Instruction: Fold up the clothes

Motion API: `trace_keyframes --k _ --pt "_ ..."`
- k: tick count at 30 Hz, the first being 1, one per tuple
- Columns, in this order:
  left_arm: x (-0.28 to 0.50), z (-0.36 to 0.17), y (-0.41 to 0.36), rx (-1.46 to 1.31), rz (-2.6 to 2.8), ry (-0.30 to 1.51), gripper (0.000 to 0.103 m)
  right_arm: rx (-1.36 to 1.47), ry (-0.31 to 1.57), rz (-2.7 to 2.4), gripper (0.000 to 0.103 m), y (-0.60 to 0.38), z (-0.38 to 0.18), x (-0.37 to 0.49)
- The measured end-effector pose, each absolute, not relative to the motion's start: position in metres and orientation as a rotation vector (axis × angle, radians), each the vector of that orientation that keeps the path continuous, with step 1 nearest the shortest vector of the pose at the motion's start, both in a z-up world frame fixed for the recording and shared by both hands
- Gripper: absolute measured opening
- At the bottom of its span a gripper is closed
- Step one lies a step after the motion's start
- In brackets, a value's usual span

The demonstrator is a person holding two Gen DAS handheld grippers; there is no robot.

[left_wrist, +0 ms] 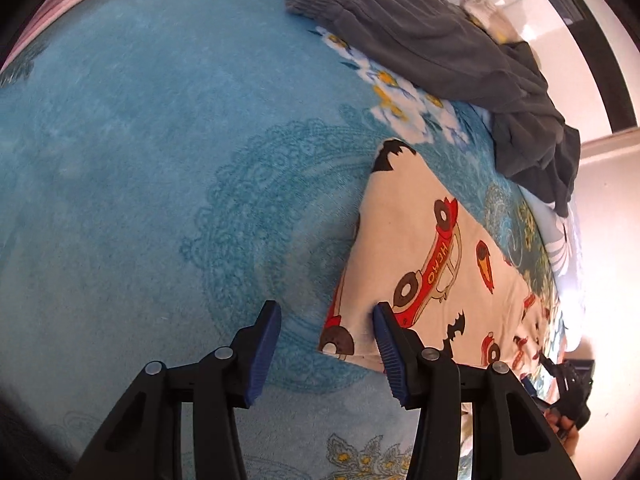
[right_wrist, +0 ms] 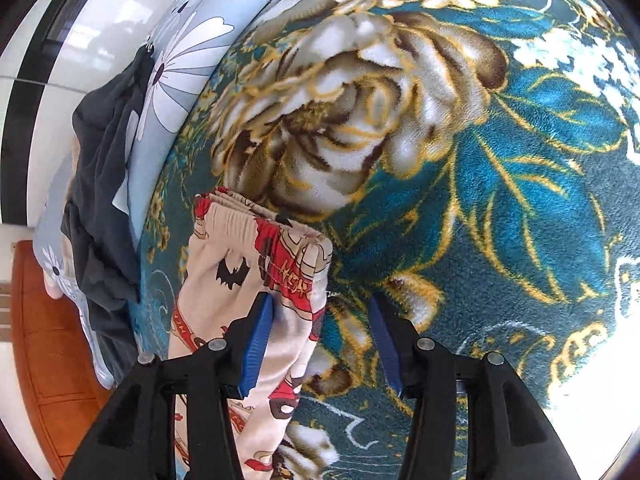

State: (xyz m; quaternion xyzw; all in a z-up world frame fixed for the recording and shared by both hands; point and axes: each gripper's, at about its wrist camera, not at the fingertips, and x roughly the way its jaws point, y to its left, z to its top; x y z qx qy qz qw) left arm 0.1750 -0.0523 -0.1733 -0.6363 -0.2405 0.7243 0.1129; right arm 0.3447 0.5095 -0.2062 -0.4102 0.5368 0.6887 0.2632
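Hovering over printed pants (right_wrist: 256, 280); both hand-held grippers agape

A blue floral blanket (left_wrist: 140, 140) covers the bed. Cartoon-print trousers (left_wrist: 420, 264) lie at four o'clock, a dark grey garment (left_wrist: 440, 48) at one

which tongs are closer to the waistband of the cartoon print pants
Right. The right tongs hang open just short of the waistband. The left tongs are open at the other end of the cartoon print pants.
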Motion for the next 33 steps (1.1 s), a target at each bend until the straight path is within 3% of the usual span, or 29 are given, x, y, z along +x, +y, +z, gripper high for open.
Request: trace_keyframes --k 3,5,6,7,8,10,15,20,30,33 --pt "0.176 -0.172 -0.058 -1.858 2.128 -0.741 0.052 -1.07 1.475 1.921 0.057 0.506 -0.205 0.333" --pt "0.178 -0.17 -0.059 -1.847 2.136 -0.746 0.052 -1.083 1.475 1.937 0.05 0.5 -0.205 0.324" --pt "0.179 -0.168 -0.06 -1.841 2.14 -0.748 0.052 -1.084 1.467 1.946 0.042 0.497 -0.205 0.32" --pt "0.179 -0.167 -0.06 -1.836 2.145 -0.75 0.052 -1.079 1.471 1.949 0.021 0.494 -0.202 0.317" --pt "0.18 -0.166 -0.061 -1.83 2.149 -0.753 0.052 -1.072 1.478 1.951 0.012 0.49 -0.2 0.315" --pt "0.182 -0.163 -0.062 -1.82 2.157 -0.757 0.052 -1.073 1.425 2.035 0.01 0.477 -0.182 0.308" --pt "0.185 -0.156 -0.065 -1.792 2.178 -0.768 0.052 -1.194 1.002 2.48 0.009 0.397 -0.105 0.264" --pt "0.187 -0.151 -0.072 -1.757 2.209 -0.804 0.052 -1.258 0.761 2.858 0.009 0.288 -0.065 0.231" --pt "0.189 -0.147 -0.089 -1.707 2.241 -0.911 0.052 -1.737 0.334 2.985 0.009 0.123 -0.139 0.19" --pt "0.189 -0.149 -0.093 -1.703 2.226 -0.95 0.052 -1.836 0.278 2.938 0.014 0.11 -0.157 0.193"
